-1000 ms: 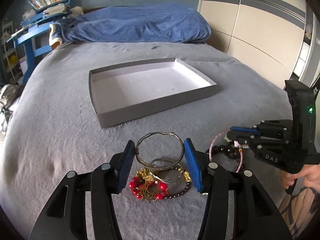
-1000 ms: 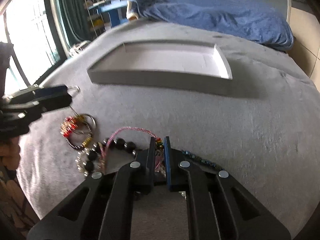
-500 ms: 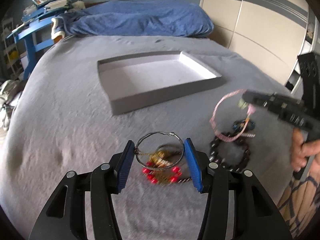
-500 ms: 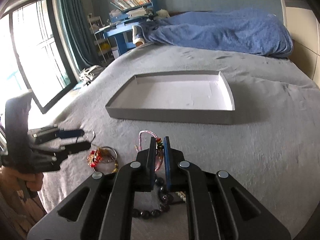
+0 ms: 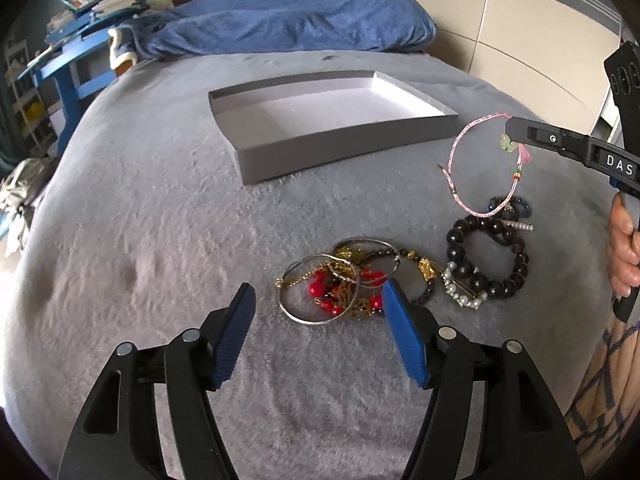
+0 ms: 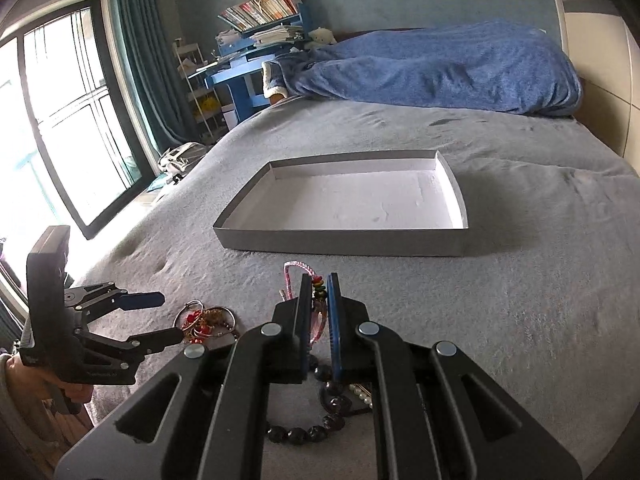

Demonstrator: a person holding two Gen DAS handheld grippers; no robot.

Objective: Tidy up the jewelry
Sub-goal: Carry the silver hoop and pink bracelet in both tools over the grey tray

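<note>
Opening over the tangled bangles on the bed, left tongs grip nothing; right tongs clamp the pink cord bracelet lifted near the empty tray, likely next stop.

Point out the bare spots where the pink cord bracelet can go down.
The shallow grey cardboard tray is bare inside. The grey blanket is free between the tray and the tangled pile of metal bangles and red beads. It is crowded where that pile meets the dark wooden bead bracelet.
</note>
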